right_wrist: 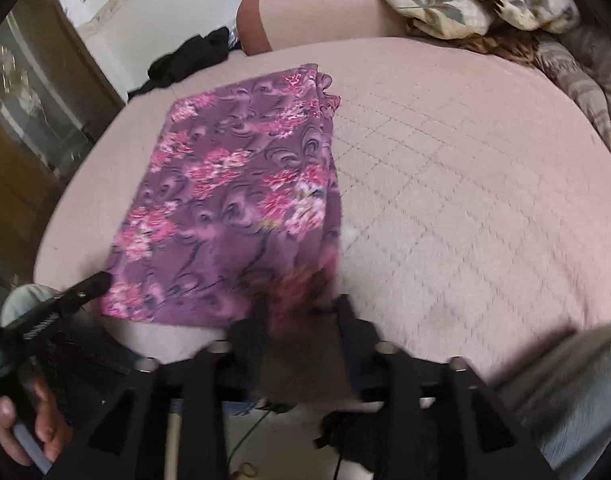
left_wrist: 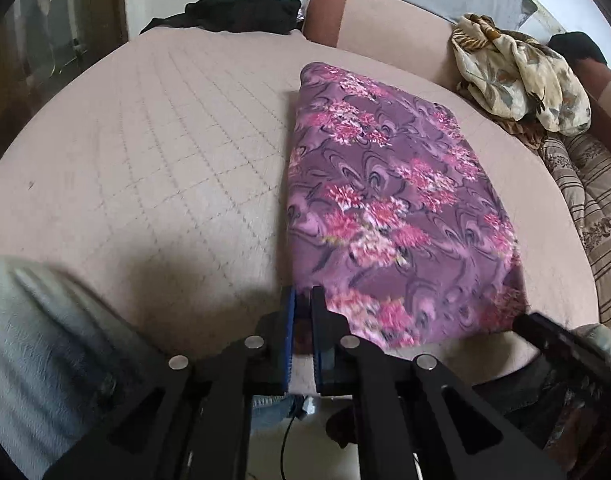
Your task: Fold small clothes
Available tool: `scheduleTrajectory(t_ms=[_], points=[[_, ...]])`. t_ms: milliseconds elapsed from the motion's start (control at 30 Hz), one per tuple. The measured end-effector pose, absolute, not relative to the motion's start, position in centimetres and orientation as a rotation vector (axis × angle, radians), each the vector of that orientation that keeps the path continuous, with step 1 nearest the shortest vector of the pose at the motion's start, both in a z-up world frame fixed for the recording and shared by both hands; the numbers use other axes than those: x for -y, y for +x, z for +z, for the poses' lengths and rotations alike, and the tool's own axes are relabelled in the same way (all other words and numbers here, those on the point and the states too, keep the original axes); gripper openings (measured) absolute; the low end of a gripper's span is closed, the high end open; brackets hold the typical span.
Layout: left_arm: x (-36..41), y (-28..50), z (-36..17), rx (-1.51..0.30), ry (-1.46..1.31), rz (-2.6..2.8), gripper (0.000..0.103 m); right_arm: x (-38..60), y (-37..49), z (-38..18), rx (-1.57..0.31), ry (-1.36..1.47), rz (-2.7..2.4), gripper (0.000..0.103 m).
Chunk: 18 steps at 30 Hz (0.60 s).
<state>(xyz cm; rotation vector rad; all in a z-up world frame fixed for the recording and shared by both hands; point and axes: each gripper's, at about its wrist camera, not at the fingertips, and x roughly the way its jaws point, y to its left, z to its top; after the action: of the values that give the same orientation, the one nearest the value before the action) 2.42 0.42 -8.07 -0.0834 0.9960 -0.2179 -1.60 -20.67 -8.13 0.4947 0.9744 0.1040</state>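
A purple cloth with pink flowers (left_wrist: pixel 389 208) lies folded flat on the pink quilted sofa seat (left_wrist: pixel 145 152); it also shows in the right wrist view (right_wrist: pixel 233 200). My left gripper (left_wrist: pixel 303 300) sits at the cloth's near left corner, its jaws nearly closed with a narrow gap; whether it pinches the cloth I cannot tell. My right gripper (right_wrist: pixel 301 308) is open at the cloth's near right corner, with the blurred cloth edge between its fingers. The left gripper's tip also shows in the right wrist view (right_wrist: pixel 93 282).
A black garment (left_wrist: pixel 237 14) lies at the seat's far left. A beige floral cloth (left_wrist: pixel 521 76) is heaped on the right, above a striped cushion (left_wrist: pixel 593 200). The sofa armrest (left_wrist: pixel 345 16) is behind. The seat's front edge is just below the grippers.
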Motion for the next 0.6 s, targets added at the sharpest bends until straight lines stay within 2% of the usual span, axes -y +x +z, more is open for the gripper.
scheduleTrajectory(t_ms=[33,67,100,133,167,300,467,600], points=[[-0.5,1.9,-7.7,-0.996,-0.09,-0.228,0.016,20.5,-2.3,-7.9,-0.976,0.505,0.11,0.048],[-0.5,0.9,-7.1,-0.991,-0.094,-0.237,0.033,20.2,-3.3,-7.4,-0.98,0.511,0.106,0.051],[-0.6,0.2,-6.6,-0.978,-0.092,-0.236,0.054,20.0,-3.9,-7.1,-0.984,0.509,0.097,0.055],[-0.5,-0.7,-5.9,-0.956,-0.086,-0.234,0.063,19.7,-4.6,-6.6,-0.991,0.502,0.082,0.066],[-0.5,-1.8,-5.2,-0.93,-0.077,-0.234,0.072,19.6,-5.5,-6.1,-0.997,0.494,0.063,0.072],[-0.3,-5.1,-2.1,-0.889,-0.017,-0.25,0.08,19.4,-8.2,-4.0,-1.018,0.492,0.016,0.075],[-1.2,-7.4,1.9,-0.861,-0.017,-0.255,0.082,19.6,-10.3,0.2,-0.981,0.435,-0.026,0.084],[-2.1,-9.2,5.6,-0.822,-0.026,-0.225,0.085,19.3,-12.1,4.2,-0.93,0.359,-0.052,0.086]])
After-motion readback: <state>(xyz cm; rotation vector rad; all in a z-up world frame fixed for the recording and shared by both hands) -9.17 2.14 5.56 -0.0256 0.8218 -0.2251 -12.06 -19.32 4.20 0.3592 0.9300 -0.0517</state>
